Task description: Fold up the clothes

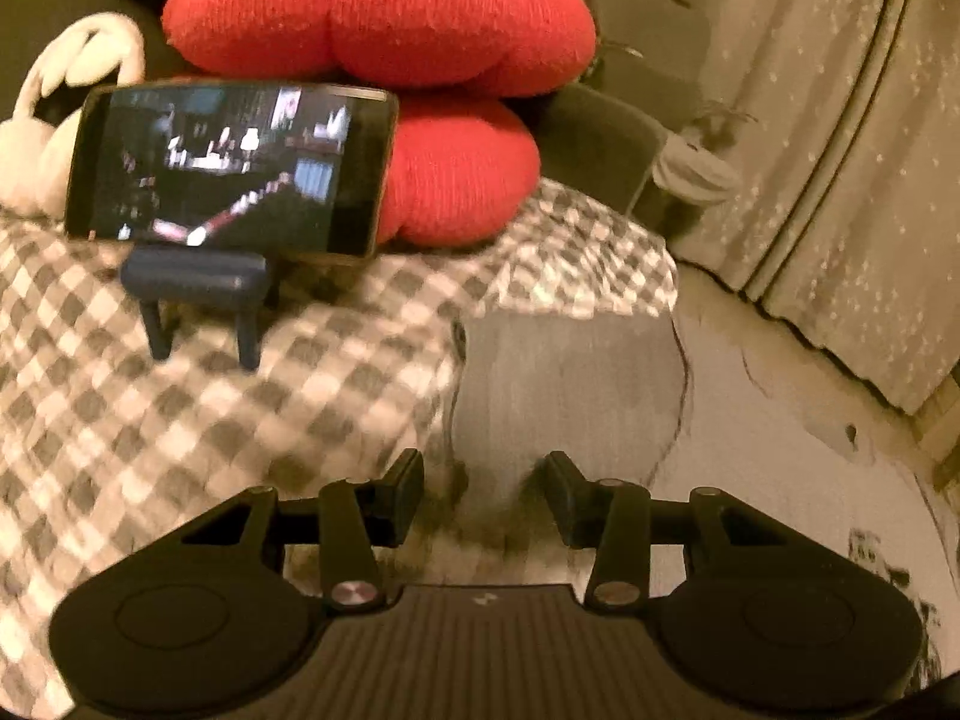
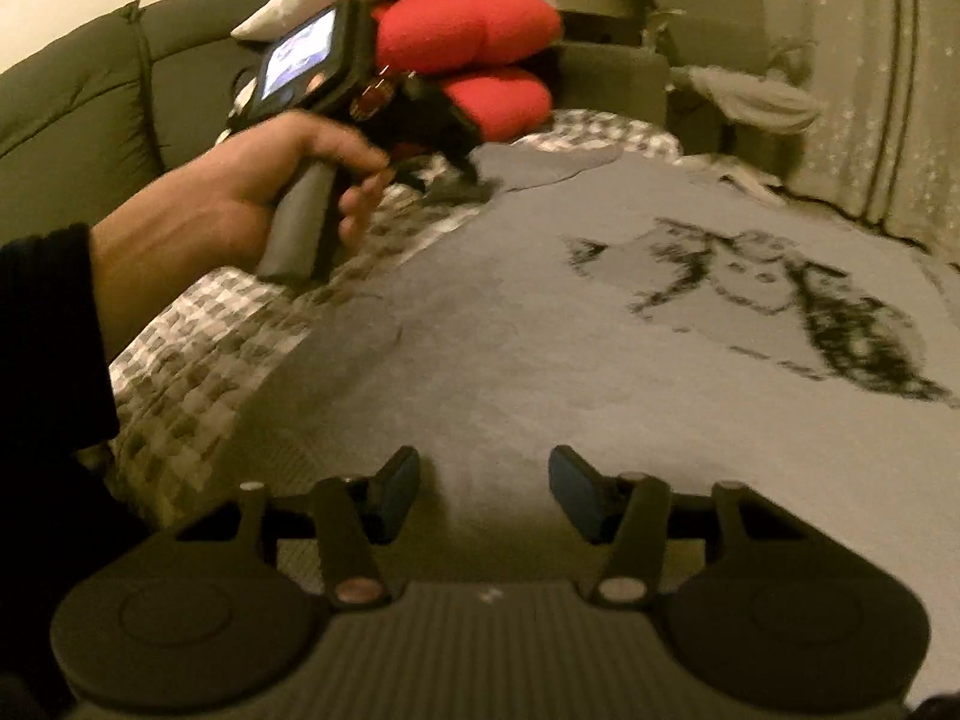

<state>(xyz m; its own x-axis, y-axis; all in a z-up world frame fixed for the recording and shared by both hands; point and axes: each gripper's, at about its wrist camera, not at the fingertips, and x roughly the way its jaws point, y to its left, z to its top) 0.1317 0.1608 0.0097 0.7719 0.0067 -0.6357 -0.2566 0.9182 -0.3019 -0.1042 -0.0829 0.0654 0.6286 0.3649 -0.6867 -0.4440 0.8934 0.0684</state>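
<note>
A grey T-shirt [image 2: 540,348] with a dark printed figure [image 2: 780,294] lies spread flat on the checked bedspread [image 2: 198,348]. My right gripper [image 2: 486,474] hovers open just above the shirt's near part, nothing between its blue pads. In the left wrist view my left gripper [image 1: 486,480] is open over the shirt's edge [image 1: 570,378], where grey cloth meets the checked bedspread [image 1: 180,420]; it holds nothing. The right wrist view shows a hand [image 2: 240,192] holding the left gripper's handle [image 2: 300,228] at the shirt's far left corner.
A phone on a small stand [image 1: 228,168] sits on the bed ahead of the left gripper, with red cushions [image 1: 390,18] and a white plush toy [image 1: 72,90] behind it. A sofa back [image 2: 90,90] is on the left. Curtains [image 1: 840,150] hang on the right.
</note>
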